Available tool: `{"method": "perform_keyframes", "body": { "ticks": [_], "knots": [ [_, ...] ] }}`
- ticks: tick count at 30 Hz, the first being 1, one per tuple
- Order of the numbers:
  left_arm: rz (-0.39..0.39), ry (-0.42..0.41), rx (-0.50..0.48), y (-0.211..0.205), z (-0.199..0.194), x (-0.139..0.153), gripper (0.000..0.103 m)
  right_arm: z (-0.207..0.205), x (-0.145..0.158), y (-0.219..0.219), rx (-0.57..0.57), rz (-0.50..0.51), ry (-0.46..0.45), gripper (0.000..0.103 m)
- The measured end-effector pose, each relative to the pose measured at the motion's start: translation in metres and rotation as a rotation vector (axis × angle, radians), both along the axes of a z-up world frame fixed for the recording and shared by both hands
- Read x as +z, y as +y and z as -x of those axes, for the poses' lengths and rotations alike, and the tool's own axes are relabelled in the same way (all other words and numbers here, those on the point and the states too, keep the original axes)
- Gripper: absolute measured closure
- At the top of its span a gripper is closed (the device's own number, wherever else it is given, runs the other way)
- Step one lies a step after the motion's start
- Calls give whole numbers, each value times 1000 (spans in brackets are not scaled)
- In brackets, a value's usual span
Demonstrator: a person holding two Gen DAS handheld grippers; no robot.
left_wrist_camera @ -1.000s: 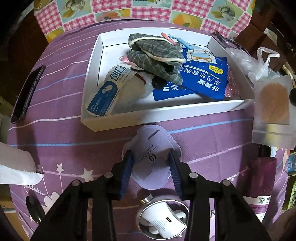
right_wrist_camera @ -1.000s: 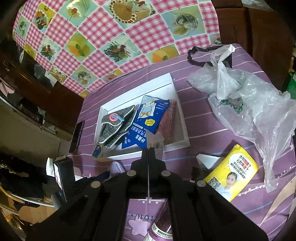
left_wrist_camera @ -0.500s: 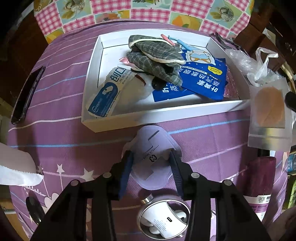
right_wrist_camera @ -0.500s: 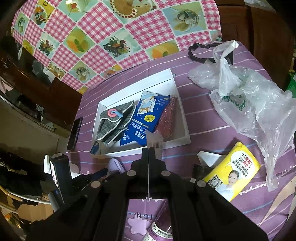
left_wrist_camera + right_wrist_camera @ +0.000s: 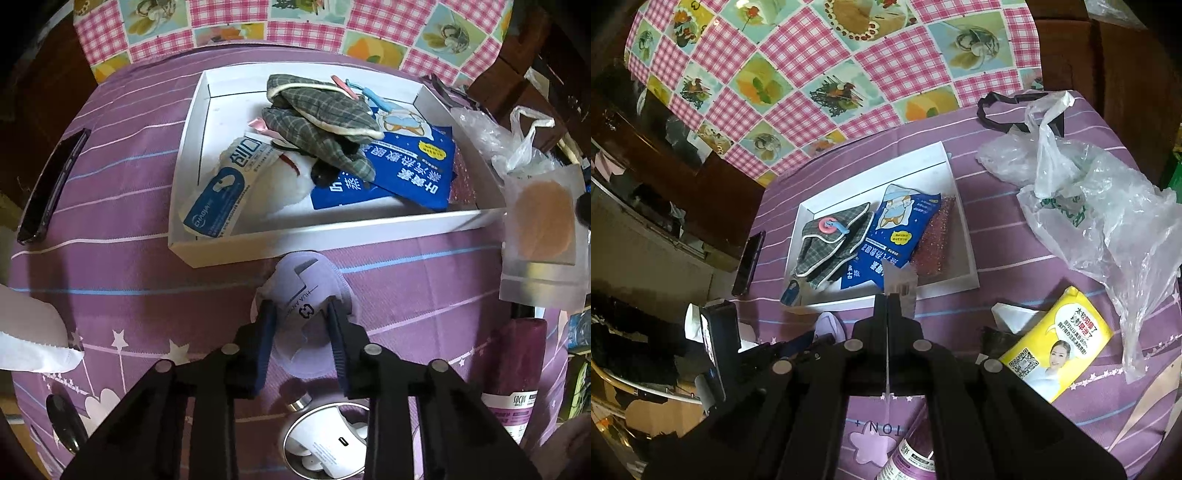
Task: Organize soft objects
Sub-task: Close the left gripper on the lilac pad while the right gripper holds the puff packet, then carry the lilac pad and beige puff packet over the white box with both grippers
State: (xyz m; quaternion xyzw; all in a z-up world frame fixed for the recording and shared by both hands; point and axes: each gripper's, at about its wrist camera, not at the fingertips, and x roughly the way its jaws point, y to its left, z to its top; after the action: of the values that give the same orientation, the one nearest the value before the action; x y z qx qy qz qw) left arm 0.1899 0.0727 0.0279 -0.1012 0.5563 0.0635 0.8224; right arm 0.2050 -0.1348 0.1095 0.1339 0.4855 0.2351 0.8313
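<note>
- A black phone [image 5: 50,186] lies on the purple cloth.
- A dark purple bottle [image 5: 517,373] stands near an earbud case [image 5: 328,443].
- The checked tablecloth [image 5: 827,70] hangs behind.

Black hand-held gripper [image 5: 301,314], blue pads [image 5: 264,343], silver screws

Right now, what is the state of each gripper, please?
Left gripper: closing on the lilac pouch, already squeezing it.
Right gripper: shut on a clear sachet.

Lilac pouch [image 5: 308,291] flat on purple cloth, crumpling, just before white tray [image 5: 332,236] holding plaid mitts [image 5: 321,110].
</note>
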Motion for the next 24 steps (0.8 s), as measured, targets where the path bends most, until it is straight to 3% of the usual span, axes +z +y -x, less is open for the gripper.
{"method": "perform_keyframes", "body": {
  "ticks": [13, 24],
  "knots": [
    [-19, -16, -4, -13, -2, 8, 88, -2, 2, -13, -32, -36, 12, 102],
    [-41, -136, -59, -30, 11, 45, 88, -2, 4, -14, -15, -72, 3, 102]
  ]
}}
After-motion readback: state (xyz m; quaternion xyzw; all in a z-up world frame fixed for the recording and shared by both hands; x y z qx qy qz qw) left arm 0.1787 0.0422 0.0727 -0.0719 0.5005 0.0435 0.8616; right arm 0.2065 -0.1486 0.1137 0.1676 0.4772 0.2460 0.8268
